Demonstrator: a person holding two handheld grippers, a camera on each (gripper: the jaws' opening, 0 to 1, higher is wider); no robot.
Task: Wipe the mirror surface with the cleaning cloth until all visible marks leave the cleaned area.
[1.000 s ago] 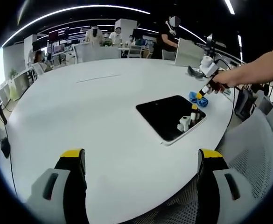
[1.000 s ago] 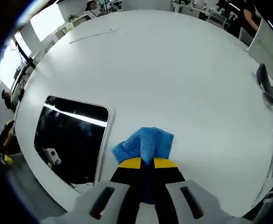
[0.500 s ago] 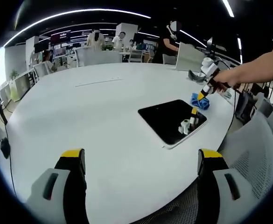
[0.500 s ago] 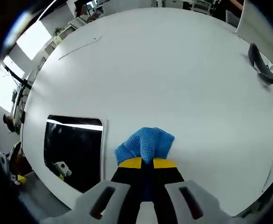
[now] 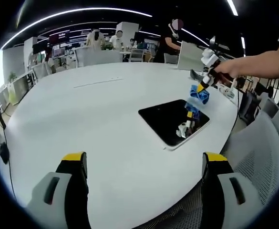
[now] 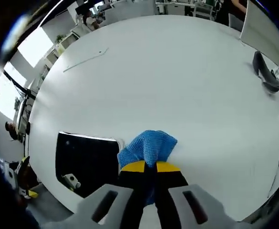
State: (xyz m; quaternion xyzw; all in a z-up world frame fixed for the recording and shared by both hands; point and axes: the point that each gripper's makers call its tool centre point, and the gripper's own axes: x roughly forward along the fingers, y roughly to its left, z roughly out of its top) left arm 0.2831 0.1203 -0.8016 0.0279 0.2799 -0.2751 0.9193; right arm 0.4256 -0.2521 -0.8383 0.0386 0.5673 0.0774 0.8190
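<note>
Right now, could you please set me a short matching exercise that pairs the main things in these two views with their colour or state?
Things:
1. blue knitted cleaning cloth
2. flat rectangular dark mirror
3. round white table
4. left gripper

States:
A. jaws wide apart, holding nothing
B. lies flat near the table's edge
C. pinched between the right gripper's yellow-tipped jaws
D. carries the mirror

Pairs: 1-C, 2-B, 3-D, 4-A
</note>
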